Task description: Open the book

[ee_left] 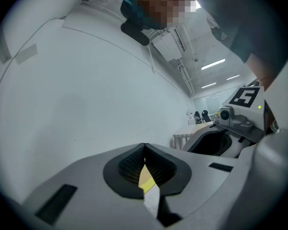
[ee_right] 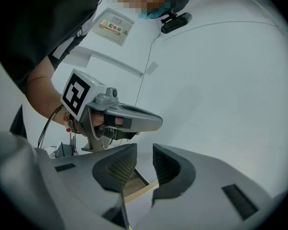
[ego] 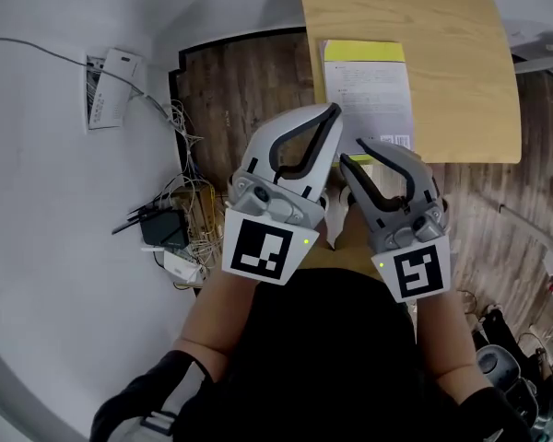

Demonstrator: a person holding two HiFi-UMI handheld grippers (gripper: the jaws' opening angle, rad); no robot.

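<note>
Two claws point up-frame at the book point(ego: 367, 90), which lies on the table point(ego: 461, 63), upper middle, long axis running top to bottom. By its left edge the left claw point(ego: 333, 111) is closed, empty; the right claw point(ego: 358, 152), jaws apart and empty, is just below its bottom edge.

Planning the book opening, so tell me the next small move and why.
Probably lower the right gripper to the book's near edge. The book lies shut on the wooden table and neither gripper holds it. The right gripper's jaws stand apart and empty, while the left gripper's are together.
</note>
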